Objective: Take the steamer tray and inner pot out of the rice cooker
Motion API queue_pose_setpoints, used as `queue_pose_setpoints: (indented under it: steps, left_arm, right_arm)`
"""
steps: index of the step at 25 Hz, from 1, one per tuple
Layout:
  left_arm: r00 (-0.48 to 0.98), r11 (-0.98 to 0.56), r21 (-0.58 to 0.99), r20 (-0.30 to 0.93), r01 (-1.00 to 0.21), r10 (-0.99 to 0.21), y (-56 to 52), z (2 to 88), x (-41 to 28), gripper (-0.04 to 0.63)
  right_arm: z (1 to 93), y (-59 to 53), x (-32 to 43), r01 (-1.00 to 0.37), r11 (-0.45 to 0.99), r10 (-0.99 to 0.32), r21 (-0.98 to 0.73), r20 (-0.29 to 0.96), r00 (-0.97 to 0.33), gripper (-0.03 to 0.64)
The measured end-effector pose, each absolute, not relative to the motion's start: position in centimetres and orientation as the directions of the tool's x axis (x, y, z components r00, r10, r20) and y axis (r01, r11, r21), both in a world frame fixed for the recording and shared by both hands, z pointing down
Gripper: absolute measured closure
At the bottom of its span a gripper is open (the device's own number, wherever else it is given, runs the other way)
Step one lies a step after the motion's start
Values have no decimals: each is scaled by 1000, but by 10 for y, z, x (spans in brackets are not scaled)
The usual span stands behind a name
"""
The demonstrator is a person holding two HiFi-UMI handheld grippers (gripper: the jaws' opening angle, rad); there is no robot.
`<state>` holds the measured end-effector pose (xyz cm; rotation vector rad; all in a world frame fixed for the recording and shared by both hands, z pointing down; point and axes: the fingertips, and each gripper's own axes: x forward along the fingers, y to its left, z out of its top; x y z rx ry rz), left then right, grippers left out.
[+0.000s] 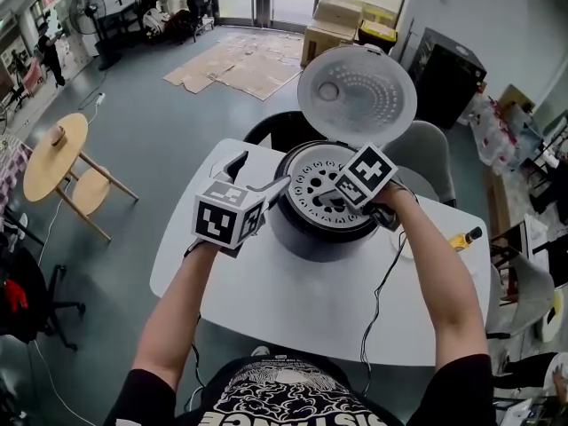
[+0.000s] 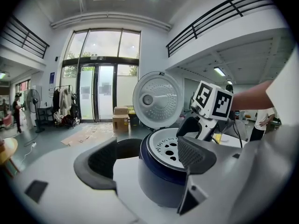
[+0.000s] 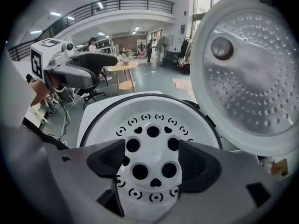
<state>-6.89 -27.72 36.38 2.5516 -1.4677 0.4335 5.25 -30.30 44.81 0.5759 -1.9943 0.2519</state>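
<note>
The dark blue rice cooker stands on the white table with its lid swung up and open. A white steamer tray with round holes sits in its mouth; the inner pot below is hidden. My right gripper hovers open right over the tray, its pads straddling the holes. My left gripper is open beside the cooker's left wall, one pad over the tray rim. In the head view the left gripper and right gripper flank the cooker.
A black cable runs from the cooker over the table's right part. A small yellow bottle lies at the right edge. Chairs stand behind the table, a round wooden table at left, and cardboard boxes far back.
</note>
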Motion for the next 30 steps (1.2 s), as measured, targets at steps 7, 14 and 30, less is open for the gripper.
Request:
queue_pose_setpoints:
  steps: [7,14,30]
  left_arm:
    - [458,-490,-3,349,-872,-818,-267,370,-74,197]
    - [431,-466,-12,359,-885,-828,-263,375,-89,196]
    - [429,-465,-18,351,-885,-832,-270,376,-87,196]
  right_arm:
    - [470,-296,37,-451,892,-196,25,921,-337,254]
    - [485,-293,35,-453,891,-108,-27,957,-269,291]
    - [485,-313,43,-464,885,-119,27,978,-171,328]
